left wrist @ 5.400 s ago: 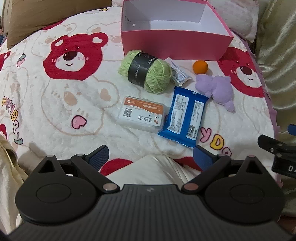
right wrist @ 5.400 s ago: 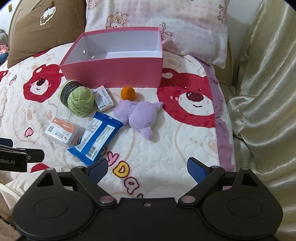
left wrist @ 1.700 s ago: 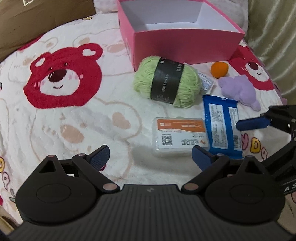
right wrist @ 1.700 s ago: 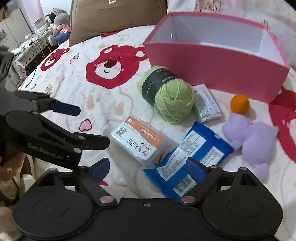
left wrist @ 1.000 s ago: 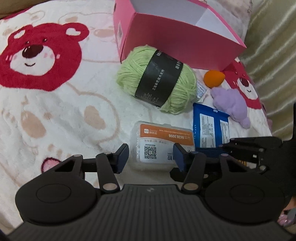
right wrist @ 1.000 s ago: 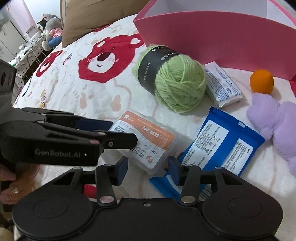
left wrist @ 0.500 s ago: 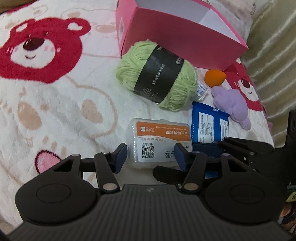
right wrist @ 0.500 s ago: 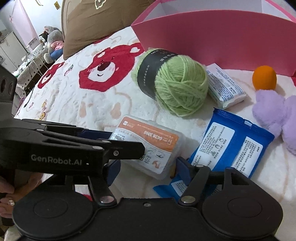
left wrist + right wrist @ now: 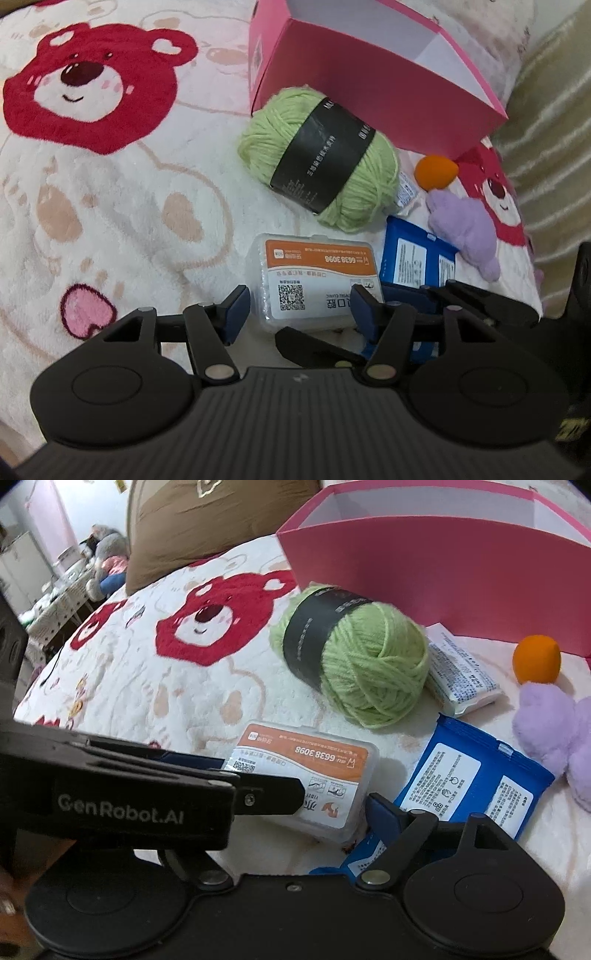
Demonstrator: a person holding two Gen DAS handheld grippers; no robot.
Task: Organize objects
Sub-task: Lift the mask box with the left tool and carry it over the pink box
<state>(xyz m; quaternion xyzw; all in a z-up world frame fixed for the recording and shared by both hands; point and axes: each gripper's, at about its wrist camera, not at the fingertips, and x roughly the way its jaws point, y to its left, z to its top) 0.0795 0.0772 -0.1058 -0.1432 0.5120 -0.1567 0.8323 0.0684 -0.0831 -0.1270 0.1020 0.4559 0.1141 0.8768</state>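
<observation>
Bedding printed with red bears (image 9: 110,206) is carrying one open pink cardboard box (image 9: 369,92), interior mostly hidden. Left gripper (image 9: 295,308), opening, is straddling one clear orange-labelled plastic case (image 9: 317,273); right gripper (image 9: 306,812), opening, is gripping nothing beside one blue wipes packet (image 9: 469,775).

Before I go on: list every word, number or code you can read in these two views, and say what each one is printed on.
"GenRobot.AI": side of the left tool.
"6638 3098": orange label of the clear case, upside down.
QR code, unreadable: same case.
Fine print, too small: blue packet, white packet, yarn band.
Pink box: side sticker, blurred.
</observation>
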